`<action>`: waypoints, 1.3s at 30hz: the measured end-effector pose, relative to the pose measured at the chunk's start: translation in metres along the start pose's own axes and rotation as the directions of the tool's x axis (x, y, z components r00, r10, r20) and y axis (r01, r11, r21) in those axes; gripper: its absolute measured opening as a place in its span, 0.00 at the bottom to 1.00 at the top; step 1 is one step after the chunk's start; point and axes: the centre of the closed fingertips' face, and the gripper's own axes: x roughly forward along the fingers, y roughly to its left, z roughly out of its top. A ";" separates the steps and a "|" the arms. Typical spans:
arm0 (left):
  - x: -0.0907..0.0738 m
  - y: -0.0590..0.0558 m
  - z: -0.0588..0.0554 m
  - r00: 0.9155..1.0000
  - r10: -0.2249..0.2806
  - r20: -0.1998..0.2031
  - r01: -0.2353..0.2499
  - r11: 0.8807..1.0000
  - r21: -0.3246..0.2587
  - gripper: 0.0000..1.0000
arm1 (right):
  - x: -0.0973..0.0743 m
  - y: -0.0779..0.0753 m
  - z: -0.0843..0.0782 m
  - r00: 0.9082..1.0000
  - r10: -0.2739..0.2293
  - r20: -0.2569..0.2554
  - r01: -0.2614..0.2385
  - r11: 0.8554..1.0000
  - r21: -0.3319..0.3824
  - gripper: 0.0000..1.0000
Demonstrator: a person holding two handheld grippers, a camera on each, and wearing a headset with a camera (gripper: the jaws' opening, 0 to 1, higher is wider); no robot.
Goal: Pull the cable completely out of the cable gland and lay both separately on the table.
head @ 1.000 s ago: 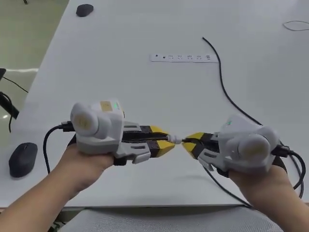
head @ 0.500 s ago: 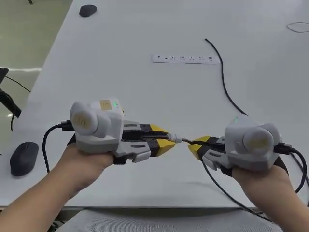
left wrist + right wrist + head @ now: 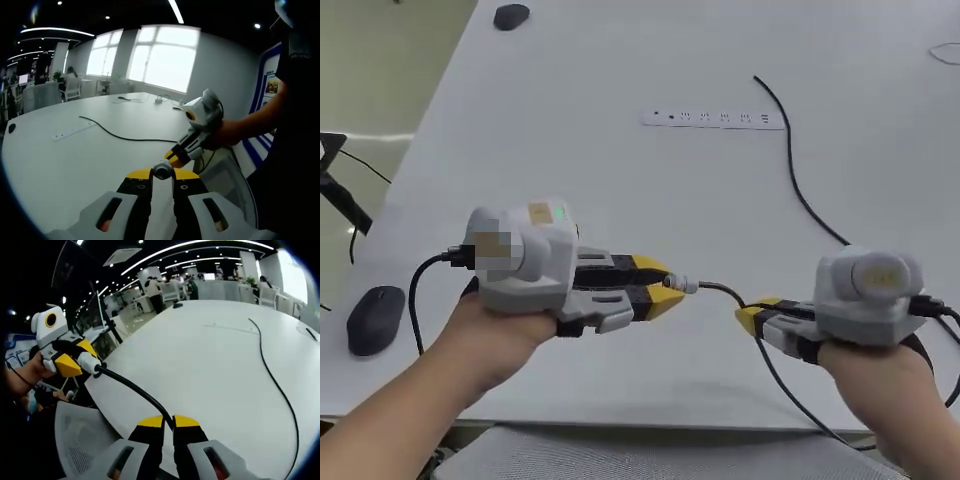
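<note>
Two grippers share the job so we can pull against a fixed anchor: our left gripper [image 3: 665, 285] has its jaws clamped on the white cable gland [image 3: 682, 286], while our right gripper [image 3: 748, 312] has its jaws closed on the black cable [image 3: 720, 291] just to the right. Both hover level above the near edge of the table [image 3: 620, 180], tips facing each other, with a short stretch of cable bridging them.

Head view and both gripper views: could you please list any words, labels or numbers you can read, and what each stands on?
No text is readable.
Yellowish label on the left gripper: too small to read.
Marks on the power strip: too small to read.
Blue wall poster: blurred.
</note>
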 end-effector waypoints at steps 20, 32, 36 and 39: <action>-0.001 0.000 0.000 1.000 -0.003 -0.005 0.003 1.000 -0.011 0.15 | -0.001 0.002 -0.003 1.000 0.014 -0.010 -0.014 0.997 -0.077 0.04; -0.005 0.002 -0.003 1.000 -0.016 -0.017 0.016 1.000 -0.006 0.15 | -0.022 0.039 0.033 0.994 0.088 0.061 -0.059 0.927 -0.369 0.26; -0.007 0.003 -0.004 1.000 -0.021 -0.020 0.021 1.000 -0.005 0.15 | -0.021 0.063 0.041 0.991 0.126 0.051 -0.080 0.847 -0.525 0.28; -0.009 0.003 -0.005 0.999 -0.026 -0.023 0.026 1.000 -0.005 0.15 | -0.015 0.074 0.042 0.990 0.137 0.042 -0.091 0.828 -0.552 0.27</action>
